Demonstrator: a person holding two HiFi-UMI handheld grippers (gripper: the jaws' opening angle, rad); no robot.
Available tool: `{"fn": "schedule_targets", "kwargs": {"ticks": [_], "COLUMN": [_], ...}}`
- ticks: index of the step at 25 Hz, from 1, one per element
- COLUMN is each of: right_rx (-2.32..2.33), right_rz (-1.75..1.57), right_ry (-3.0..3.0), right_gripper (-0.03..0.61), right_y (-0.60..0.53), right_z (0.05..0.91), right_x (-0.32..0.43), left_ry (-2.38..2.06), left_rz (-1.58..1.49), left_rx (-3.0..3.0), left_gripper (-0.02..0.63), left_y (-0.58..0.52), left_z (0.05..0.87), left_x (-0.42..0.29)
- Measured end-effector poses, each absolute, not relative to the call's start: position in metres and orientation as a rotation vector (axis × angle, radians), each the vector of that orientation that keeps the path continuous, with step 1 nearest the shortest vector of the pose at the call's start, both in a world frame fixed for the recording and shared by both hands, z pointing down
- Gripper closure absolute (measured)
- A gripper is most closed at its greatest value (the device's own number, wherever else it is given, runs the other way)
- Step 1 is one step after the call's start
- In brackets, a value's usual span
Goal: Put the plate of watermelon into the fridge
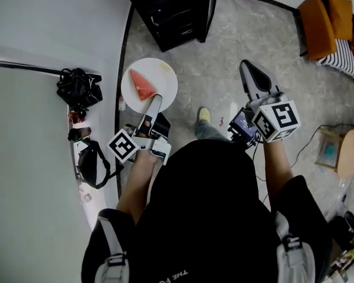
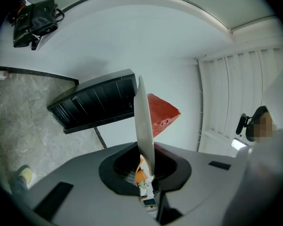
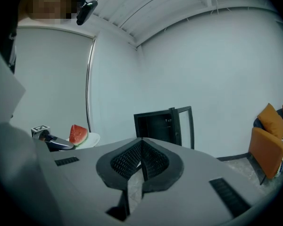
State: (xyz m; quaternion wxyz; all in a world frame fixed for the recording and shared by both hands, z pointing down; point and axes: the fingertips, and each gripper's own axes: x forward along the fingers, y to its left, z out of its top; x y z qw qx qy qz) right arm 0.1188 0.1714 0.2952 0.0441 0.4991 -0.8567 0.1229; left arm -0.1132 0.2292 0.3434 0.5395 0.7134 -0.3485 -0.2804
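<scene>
The left tongs [image 1: 155, 101] pinch the rim of the white plate [image 1: 167, 82], which carries a watermelon slice [image 1: 143, 84], left of centre in the head view, just below the black fridge [image 1: 171, 10] with its door open. The right tongs [image 1: 248, 67] are pressed together on nothing. A black bag [image 1: 78, 87] lies at left and an orange chair [image 1: 324, 19] stands upper right. The shirt [image 1: 206, 217] reads "THE".

White capitals are showing at the bottom edge of the head view, on the person's black shirt [image 1: 194, 217]: "THE", then a word beginning "F" that the frame is cutting off. Black-and-white square code markers, bearing no letters, are showing on the left cube [image 1: 123, 145] of the left gripper [image 1: 155, 99] and the right cube [image 1: 277, 120] of the right gripper [image 1: 248, 68]. Nothing else is reading legibly.
</scene>
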Motion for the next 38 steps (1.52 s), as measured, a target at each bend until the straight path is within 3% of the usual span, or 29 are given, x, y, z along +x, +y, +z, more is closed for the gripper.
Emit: {"fn": "schedule_targets", "kwargs": {"ticks": [38], "right_rx": [1.404], "right_rz": [0.36], "right_ry": [-2.654], "right_gripper": [0.565], "right_y": [0.077], "right_z": [0.314], "right_x": [0.155], "left_ry": [-0.863], "left_rz": [-0.688], "left_rx": [1.7], "left_gripper": [0.568], "left_y": [0.138], "left_z": [0.34], "left_x": [-0.069]}}
